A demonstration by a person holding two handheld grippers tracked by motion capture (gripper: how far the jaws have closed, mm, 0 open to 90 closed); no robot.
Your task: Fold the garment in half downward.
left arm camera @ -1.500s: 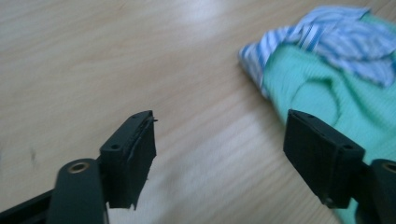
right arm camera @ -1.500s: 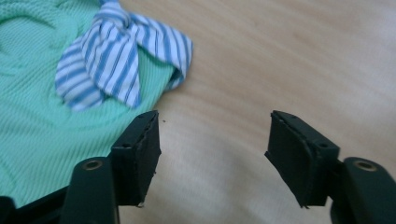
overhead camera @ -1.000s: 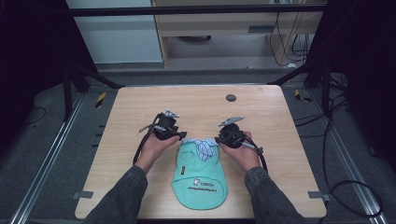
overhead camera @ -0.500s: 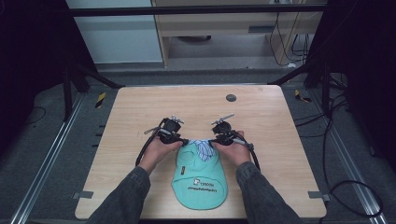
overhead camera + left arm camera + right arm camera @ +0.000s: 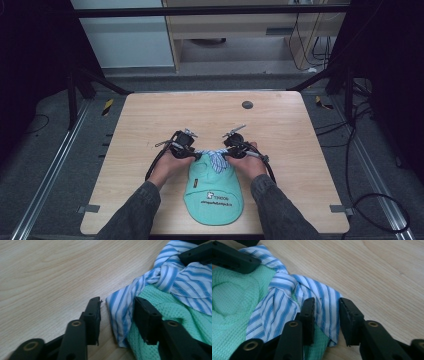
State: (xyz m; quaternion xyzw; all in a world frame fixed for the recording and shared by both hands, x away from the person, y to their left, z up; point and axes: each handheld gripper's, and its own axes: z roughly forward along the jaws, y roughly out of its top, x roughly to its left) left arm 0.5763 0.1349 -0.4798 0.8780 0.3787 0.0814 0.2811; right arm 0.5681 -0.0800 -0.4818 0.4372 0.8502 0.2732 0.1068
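With both jaw pairs just narrowed but unpressed around the striped tie ends (image 5: 120, 315) near the tabletop's (image 5: 150, 115) front edge, left gripper (image 5: 117, 315) and right gripper (image 5: 327, 315) risk slippage, and the mint cap (image 5: 212, 192) may be dragged.

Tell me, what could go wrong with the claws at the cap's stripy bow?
1. The left claw straddles one end of the bow without pinching it yet; the thin cloth could slip out as it closes.
2. The right claw may nip the green cap under its end too.
3. Pulling both ends might drag the cap across the table.
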